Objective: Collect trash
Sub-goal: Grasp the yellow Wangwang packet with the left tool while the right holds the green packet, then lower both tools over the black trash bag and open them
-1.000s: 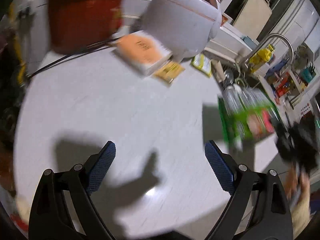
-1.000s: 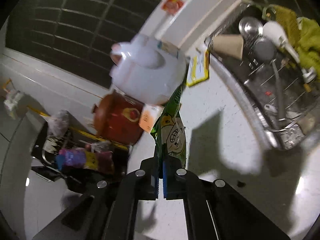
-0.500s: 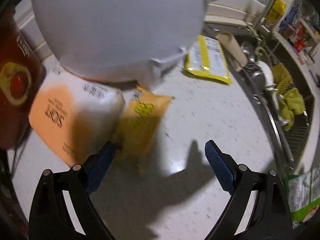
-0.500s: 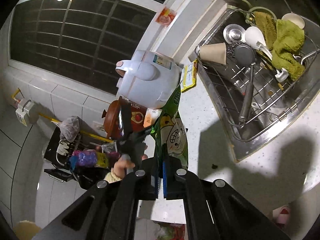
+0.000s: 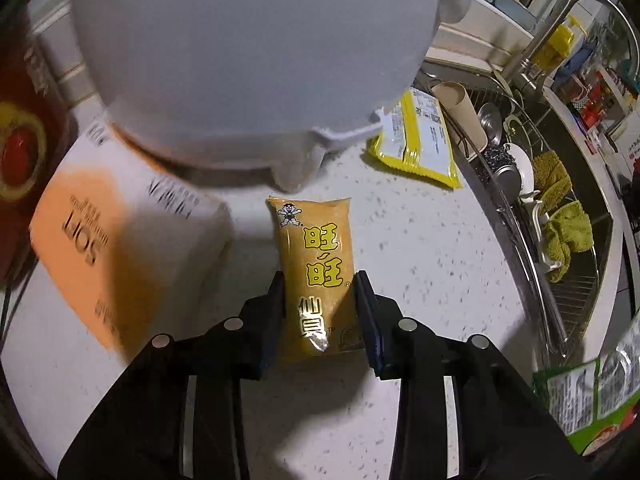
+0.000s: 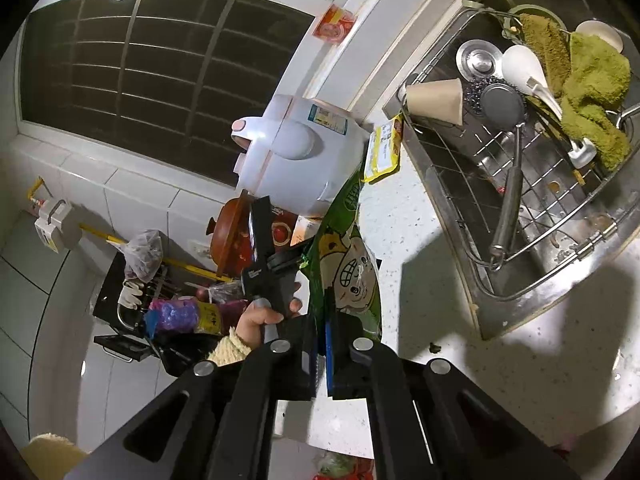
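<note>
A yellow-orange snack packet (image 5: 314, 272) lies on the white speckled counter (image 5: 420, 264) in front of the white rice cooker (image 5: 248, 60). My left gripper (image 5: 319, 284) is closed on the packet's sides, which rests on the counter. My right gripper (image 6: 321, 356) is shut on a green snack bag (image 6: 346, 264) and holds it up above the counter; the bag also shows at the lower right of the left wrist view (image 5: 592, 396). A yellow wrapper (image 5: 420, 136) lies flat beside the cooker, near the sink.
An orange-and-white tissue pack (image 5: 104, 232) lies left of the packet. A red-brown pot (image 5: 16, 152) stands far left. The sink (image 6: 532, 184) with rack, paper cup (image 6: 436, 100), utensils and green cloths (image 6: 588, 92) is to the right.
My left gripper has moved in toward the rice cooker and closed from wide open onto the yellow-orange packet. My right gripper has risen, still holding the green bag.
</note>
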Tool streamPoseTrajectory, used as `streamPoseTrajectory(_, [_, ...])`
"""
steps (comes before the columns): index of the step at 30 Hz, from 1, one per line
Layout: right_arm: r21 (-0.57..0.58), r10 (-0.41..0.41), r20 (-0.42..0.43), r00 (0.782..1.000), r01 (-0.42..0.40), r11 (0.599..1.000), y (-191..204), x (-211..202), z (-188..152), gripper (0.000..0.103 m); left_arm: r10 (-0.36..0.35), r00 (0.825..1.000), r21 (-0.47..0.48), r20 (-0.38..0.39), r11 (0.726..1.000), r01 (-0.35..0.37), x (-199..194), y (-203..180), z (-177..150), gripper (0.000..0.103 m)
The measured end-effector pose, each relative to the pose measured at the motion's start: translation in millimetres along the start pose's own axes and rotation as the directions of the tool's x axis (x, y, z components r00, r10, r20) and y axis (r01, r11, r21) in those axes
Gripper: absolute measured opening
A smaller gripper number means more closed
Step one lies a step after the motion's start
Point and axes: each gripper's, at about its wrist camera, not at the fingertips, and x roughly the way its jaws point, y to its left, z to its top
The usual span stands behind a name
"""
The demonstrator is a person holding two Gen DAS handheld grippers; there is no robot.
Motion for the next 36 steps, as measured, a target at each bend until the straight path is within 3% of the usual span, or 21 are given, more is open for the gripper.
streamPoseTrajectory(4, [-0.006, 0.008, -0.006, 1.0, -0.008, 1.0, 6, 6, -1, 0.002, 0.001, 1.0, -0.026, 0.021, 1.0, 0.0, -9, 3, -15, 0.034])
streamPoseTrajectory(10, [-0.05, 0.008, -0.027, 1.0, -0.01, 0.999, 25, 13, -10, 0.002, -0.004, 0.995, -0.005, 0.103, 1.0, 0.004, -65, -9, -52, 0.034])
streamPoseTrajectory(17, [-0.156, 0.026, -0.143, 0.989, -0.049, 0.987, 70, 30, -39, 0.002, 0.025, 0.986, -0.009, 0.167, 1.0, -0.024, -154, 3, -149, 0.034])
streamPoseTrajectory(21, [-0.232, 0.024, -0.272, 0.962, -0.09, 0.969, 105, 51, -73, 0.002, 0.06, 0.987, -0.068, 0.147, 0.996, -0.05, -188, 24, -221, 0.034])
streamPoseTrajectory(26, [-0.289, -0.02, -0.453, 0.891, -0.126, 0.949, 131, 78, -128, 0.002, 0.078, 0.997, -0.154, 0.028, 0.985, -0.073, -204, 54, -317, 0.034])
streamPoseTrajectory(29, [-0.311, -0.077, -0.56, 0.825, -0.123, 0.942, 133, 96, -170, 0.002, 0.051, 0.996, -0.234, -0.075, 0.97, -0.067, -194, 71, -375, 0.034])
streamPoseTrajectory(33, [-0.331, -0.17, -0.647, 0.743, -0.073, 0.941, 112, 124, -224, 0.002, -0.012, 0.98, -0.342, -0.2, 0.938, -0.059, -142, 88, -442, 0.034])
streamPoseTrajectory(36, [-0.359, -0.245, -0.68, 0.691, -0.022, 0.933, 84, 147, -263, 0.002, -0.035, 0.966, -0.355, -0.255, 0.933, -0.06, -96, 92, -471, 0.034])
